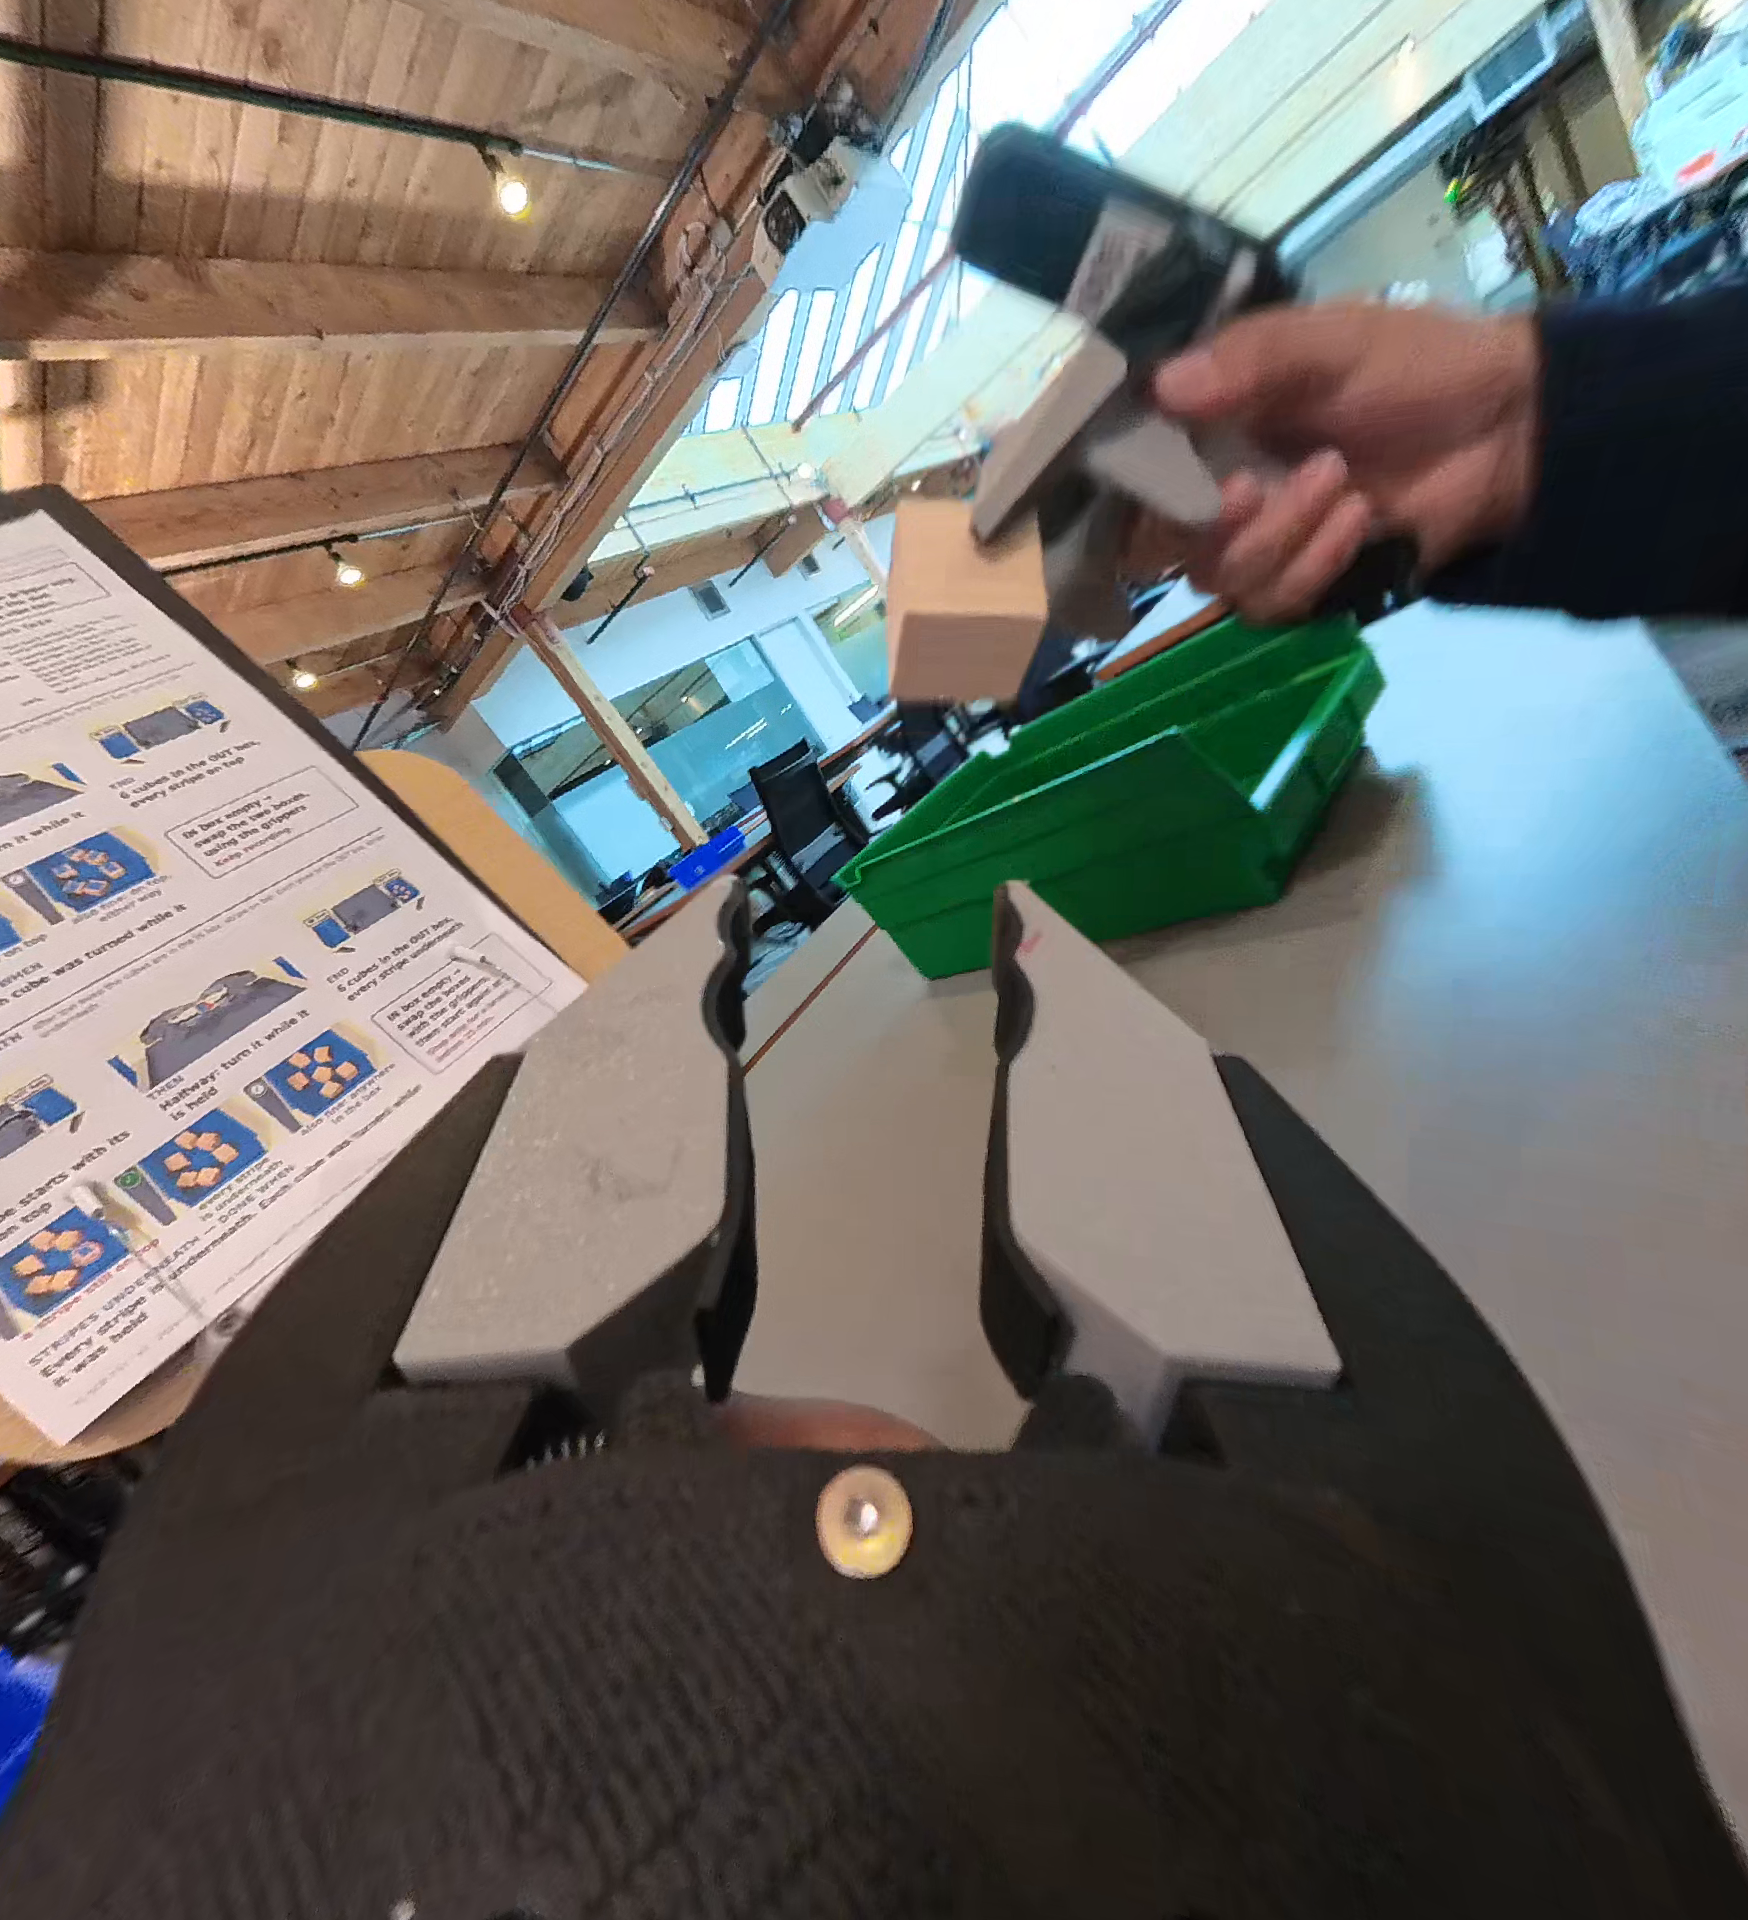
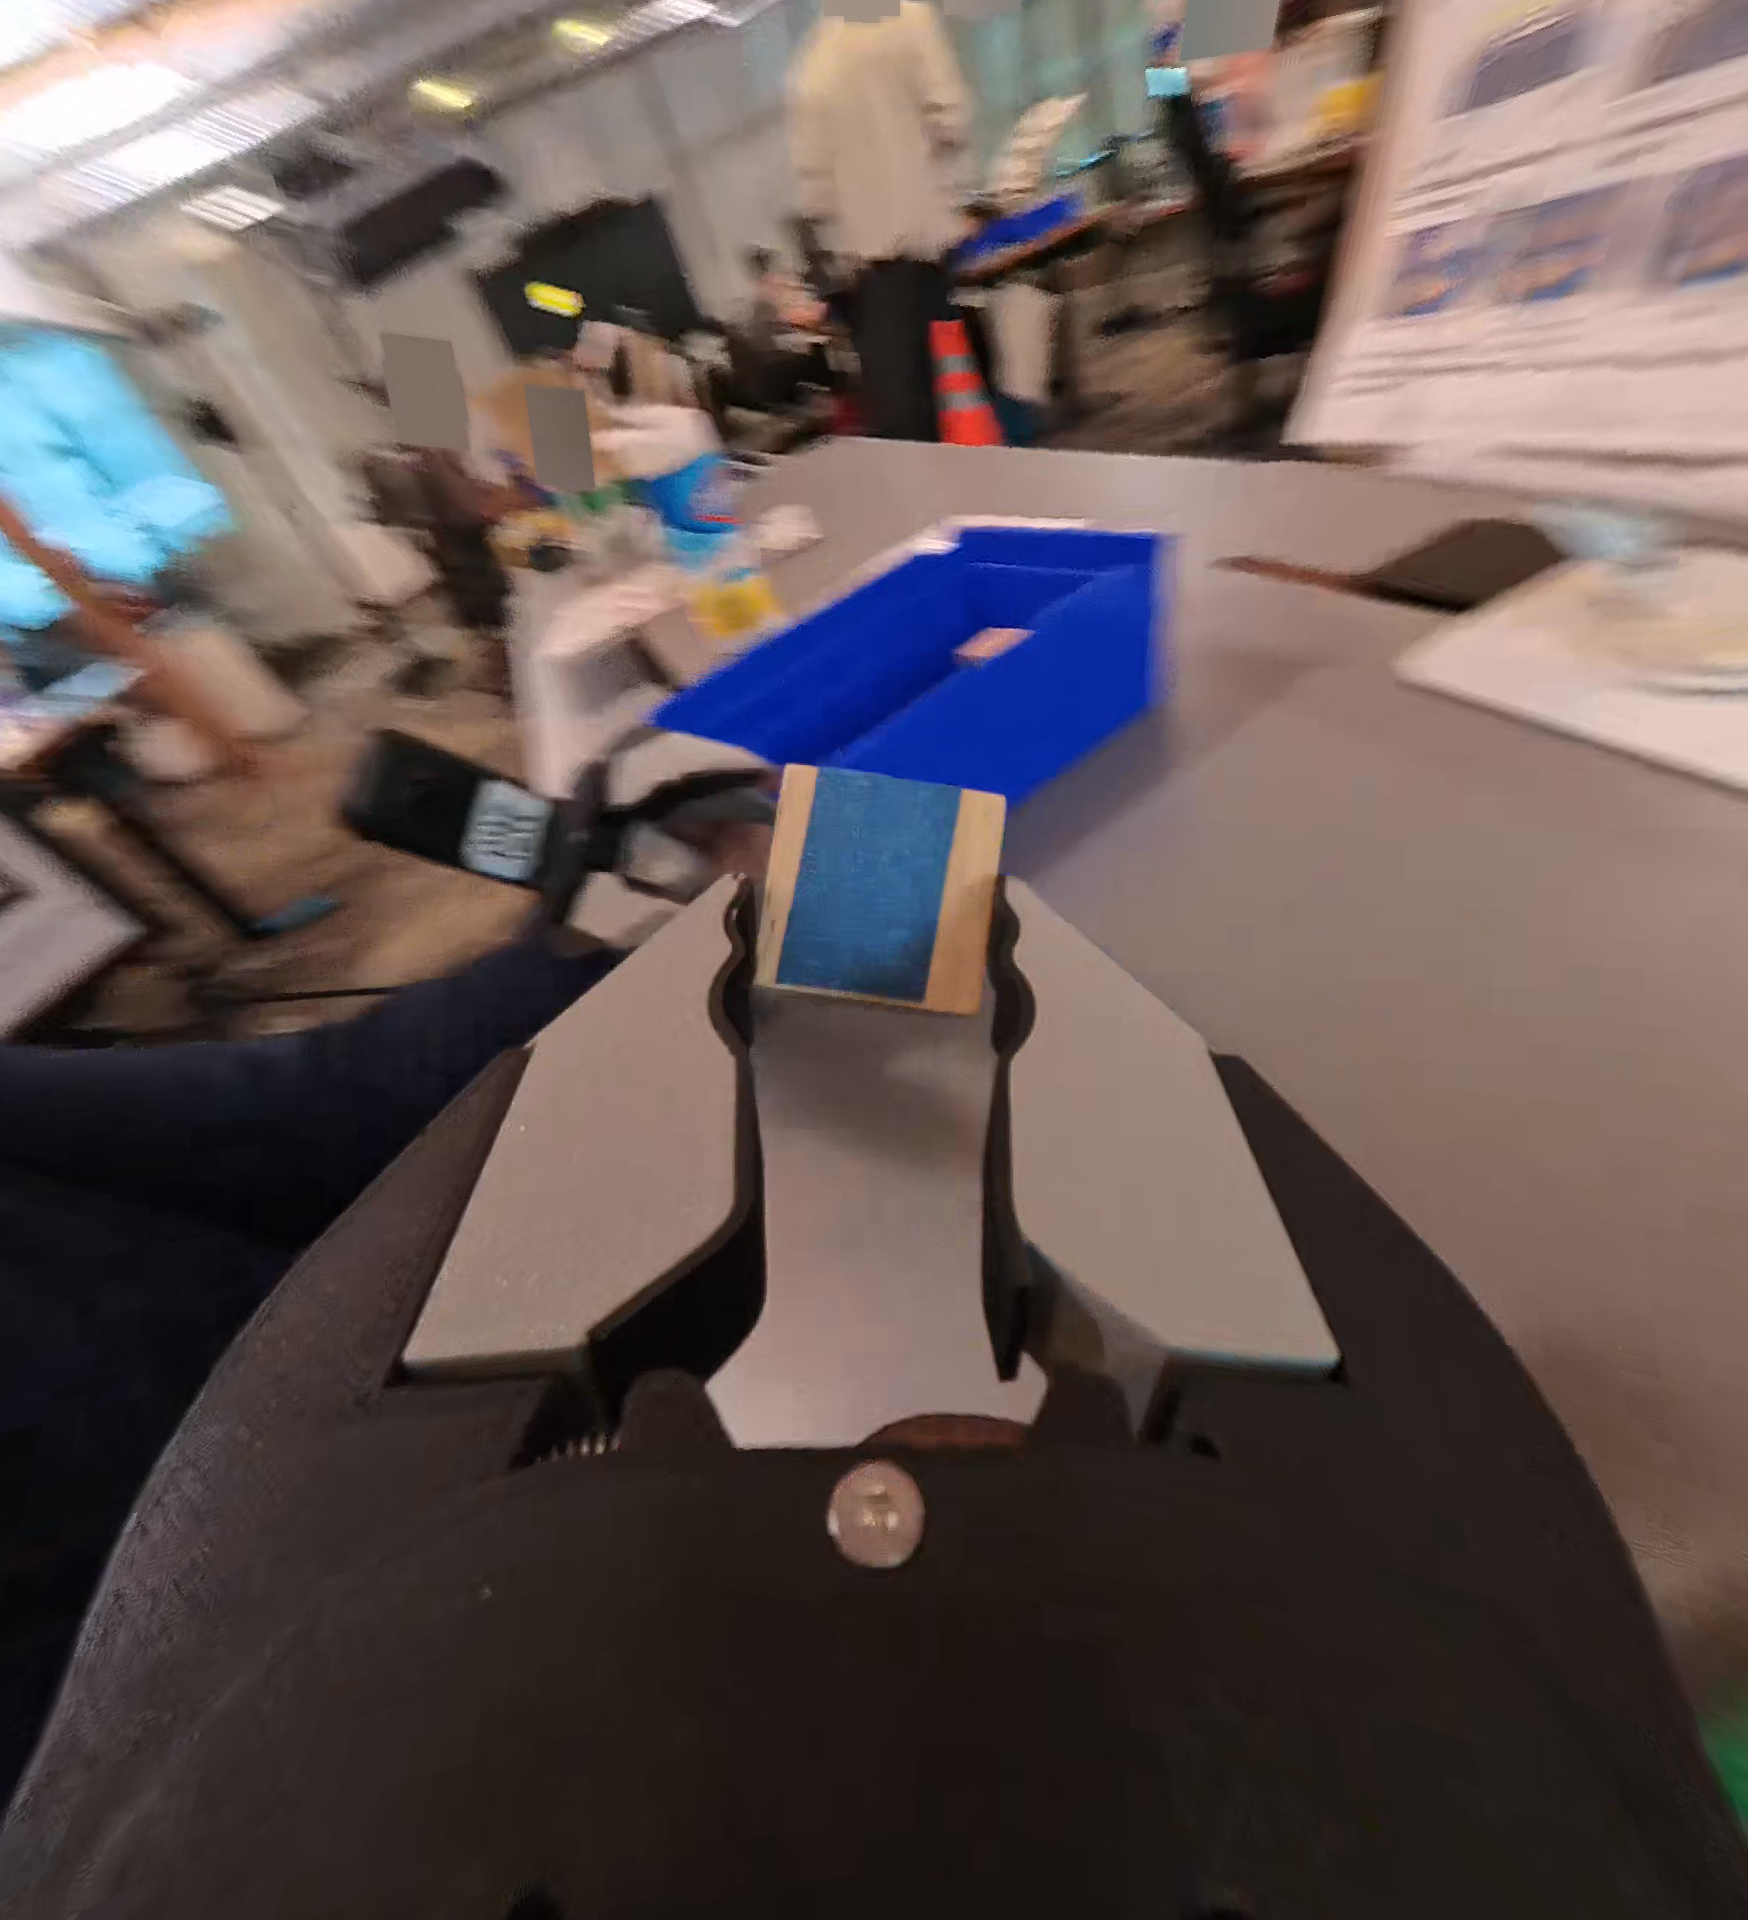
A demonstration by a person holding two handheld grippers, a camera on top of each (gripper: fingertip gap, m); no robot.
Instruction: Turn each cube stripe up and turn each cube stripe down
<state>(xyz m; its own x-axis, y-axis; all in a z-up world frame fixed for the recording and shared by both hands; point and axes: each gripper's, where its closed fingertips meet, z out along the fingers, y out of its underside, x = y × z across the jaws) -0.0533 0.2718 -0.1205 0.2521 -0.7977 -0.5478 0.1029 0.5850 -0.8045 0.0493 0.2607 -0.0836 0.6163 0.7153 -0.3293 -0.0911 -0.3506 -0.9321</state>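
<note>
- One cube sits clamped at your right gripper fingertips, centre of the right wrist frame; jaws closed onto its two side faces, blue stripe face toward the camera.
- Left wrist view shows that same cube upper centre-right, plain wood faces only, held up in the air off the grey table by the right gripper; your hand wraps its handle, motion-blurred.
- Your left gripper is parted about a cube's width, nothing between the fingers, lower centre of its frame, aimed across the table.
- Green bin sits on the table centre-right in the left view, below the held cube; contents not visible.
- Blue bin is just above centre in the right view; one second cube lies inside, stripe side not readable.
- Instruction sheet on a stand fills the left edge of the left view.
- Left gripper shows mid-left in the right view, blurred.
</note>
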